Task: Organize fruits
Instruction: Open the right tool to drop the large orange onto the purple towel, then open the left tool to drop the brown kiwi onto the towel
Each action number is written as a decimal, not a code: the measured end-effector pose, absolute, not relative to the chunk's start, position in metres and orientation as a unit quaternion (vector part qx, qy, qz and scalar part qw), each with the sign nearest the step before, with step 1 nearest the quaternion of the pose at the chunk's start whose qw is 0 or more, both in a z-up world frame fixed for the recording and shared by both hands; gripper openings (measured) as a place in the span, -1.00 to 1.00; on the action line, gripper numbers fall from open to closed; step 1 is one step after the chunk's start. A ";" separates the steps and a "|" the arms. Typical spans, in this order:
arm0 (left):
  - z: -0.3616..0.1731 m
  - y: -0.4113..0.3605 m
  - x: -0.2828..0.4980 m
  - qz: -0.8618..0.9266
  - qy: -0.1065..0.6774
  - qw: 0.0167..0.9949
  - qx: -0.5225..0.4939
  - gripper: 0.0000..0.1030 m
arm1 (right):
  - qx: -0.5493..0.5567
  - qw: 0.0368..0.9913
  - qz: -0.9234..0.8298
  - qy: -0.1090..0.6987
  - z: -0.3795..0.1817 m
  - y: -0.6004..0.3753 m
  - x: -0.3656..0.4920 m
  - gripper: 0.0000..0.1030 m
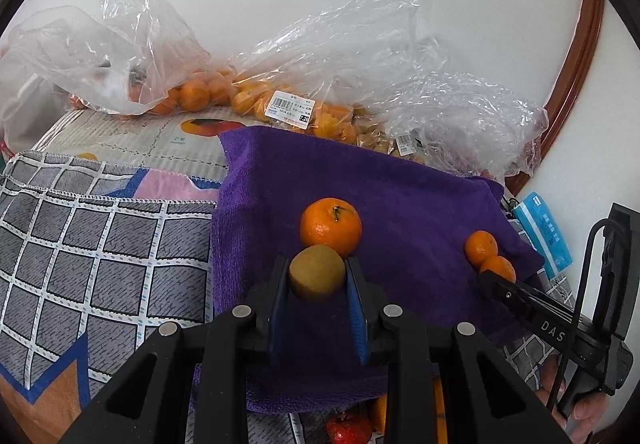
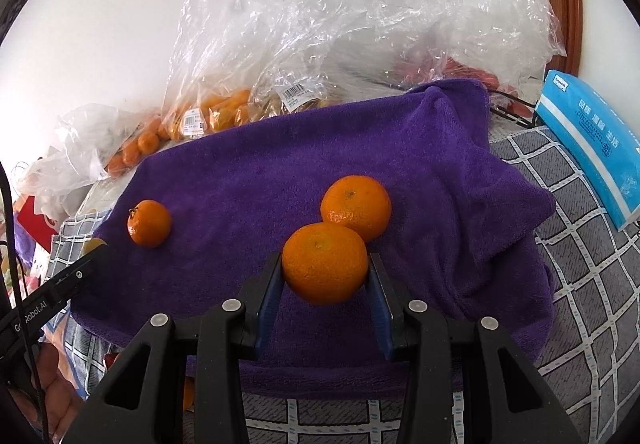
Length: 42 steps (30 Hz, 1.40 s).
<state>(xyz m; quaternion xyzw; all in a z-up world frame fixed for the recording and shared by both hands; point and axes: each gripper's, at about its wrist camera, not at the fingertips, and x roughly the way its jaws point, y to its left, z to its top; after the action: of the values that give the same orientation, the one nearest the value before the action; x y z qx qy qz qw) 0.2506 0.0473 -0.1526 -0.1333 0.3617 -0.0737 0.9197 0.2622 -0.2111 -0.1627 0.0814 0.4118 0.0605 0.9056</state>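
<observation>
My left gripper (image 1: 317, 268) is shut on a brown-green kiwi (image 1: 316, 272), held just in front of a mandarin (image 1: 330, 226) that lies on the purple towel (image 1: 400, 204). My right gripper (image 2: 325, 264) is shut on a mandarin (image 2: 325, 262) over the same towel (image 2: 280, 172), right next to a second mandarin (image 2: 356, 206). A third mandarin (image 2: 149, 223) lies at the towel's left edge. In the left wrist view the right gripper (image 1: 490, 276) shows at the right with its mandarin (image 1: 498, 267) beside another (image 1: 481, 247).
Clear plastic bags of oranges (image 1: 208, 92) and other fruit (image 2: 224, 108) lie behind the towel against the white wall. A blue tissue pack (image 2: 592, 148) lies at the right. A checked grey cloth (image 1: 100, 244) covers the left. A red fruit (image 1: 348, 428) sits below the left gripper.
</observation>
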 end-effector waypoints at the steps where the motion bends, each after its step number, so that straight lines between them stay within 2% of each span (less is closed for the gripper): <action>1: -0.153 0.047 0.251 -0.074 0.362 0.920 -0.132 -0.49 | 0.080 0.906 0.060 0.412 -0.163 -0.211 0.262 -0.21; 10: -0.154 0.045 0.252 -0.076 0.362 0.921 -0.126 -0.49 | 0.077 0.909 0.056 0.406 -0.160 -0.212 0.261 -0.19; 14: -0.154 0.046 0.250 -0.076 0.358 0.922 -0.126 -0.49 | 0.079 0.915 0.054 0.393 -0.156 -0.215 0.258 -0.08; 24: -0.153 0.046 0.248 -0.076 0.353 0.924 -0.128 -0.49 | 0.078 0.927 0.048 0.364 -0.146 -0.217 0.251 0.03; 31: -0.144 0.049 0.241 -0.082 0.331 0.930 -0.140 -0.14 | 0.069 0.932 0.047 0.353 -0.143 -0.214 0.247 0.04; 42: -0.140 0.049 0.238 -0.076 0.321 0.934 -0.139 -0.08 | 0.035 0.946 0.042 0.319 -0.133 -0.203 0.237 0.04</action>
<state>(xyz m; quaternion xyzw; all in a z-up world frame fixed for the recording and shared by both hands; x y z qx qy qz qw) 0.2381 0.0492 -0.1400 -0.1390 0.3210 -0.0765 0.9337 0.2370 -0.2030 -0.1331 0.0354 0.3187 0.0420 0.9463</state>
